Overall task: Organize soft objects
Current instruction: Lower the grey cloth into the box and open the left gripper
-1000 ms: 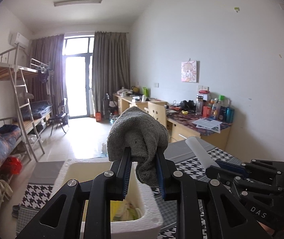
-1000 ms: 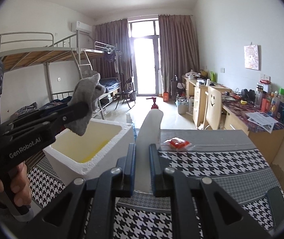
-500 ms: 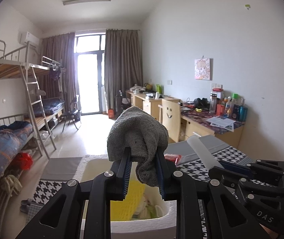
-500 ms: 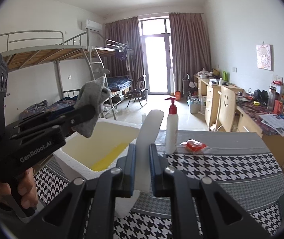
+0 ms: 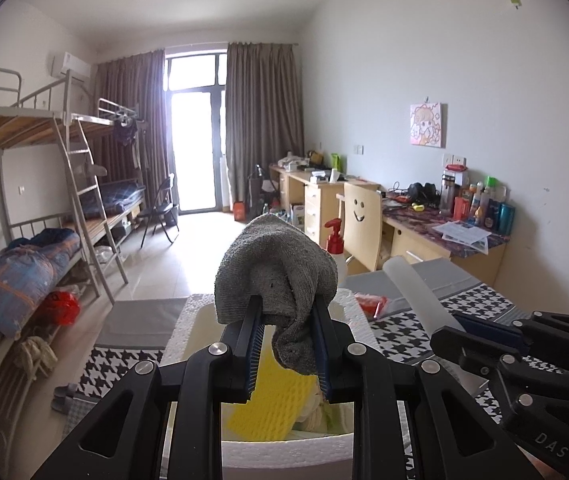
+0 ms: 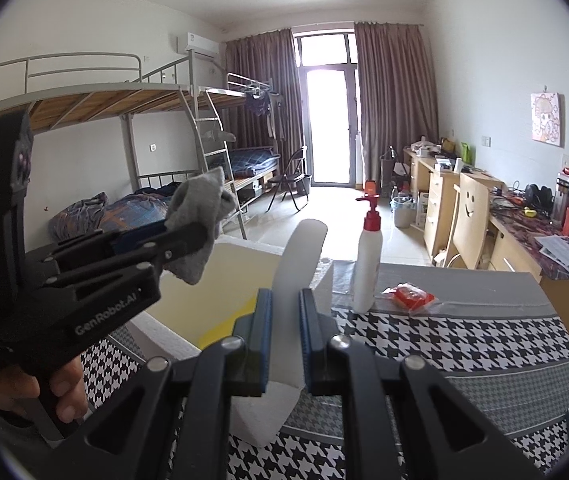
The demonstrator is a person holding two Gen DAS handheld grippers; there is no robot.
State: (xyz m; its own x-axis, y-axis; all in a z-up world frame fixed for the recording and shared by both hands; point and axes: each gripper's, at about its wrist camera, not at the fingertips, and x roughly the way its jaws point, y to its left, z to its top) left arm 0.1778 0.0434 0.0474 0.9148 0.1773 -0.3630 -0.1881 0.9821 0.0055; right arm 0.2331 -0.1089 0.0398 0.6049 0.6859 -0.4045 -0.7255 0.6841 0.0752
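My left gripper (image 5: 286, 312) is shut on a grey sock (image 5: 276, 276) and holds it above the open white foam box (image 5: 284, 446). A yellow sponge (image 5: 270, 404) and pale soft items lie inside the box. My right gripper (image 6: 285, 304) is shut on a white foam sheet (image 6: 298, 260), upright, beside the box's right wall (image 6: 324, 280). In the right wrist view the left gripper (image 6: 200, 236) with the sock (image 6: 198, 208) hangs over the box. In the left wrist view the right gripper (image 5: 450, 322) holds the white sheet (image 5: 414, 292).
A white pump bottle with a red top (image 6: 368, 264) and a red packet in clear wrap (image 6: 410, 296) stand on the houndstooth cloth (image 6: 464, 344) behind the box. Bunk beds (image 5: 44, 220) are on the left, desks and a chair (image 5: 360, 224) along the right wall.
Both grippers have shifted left relative to the table; the box interior with the yellow sponge and the pump bottle have come more into view. Both grips are unchanged.
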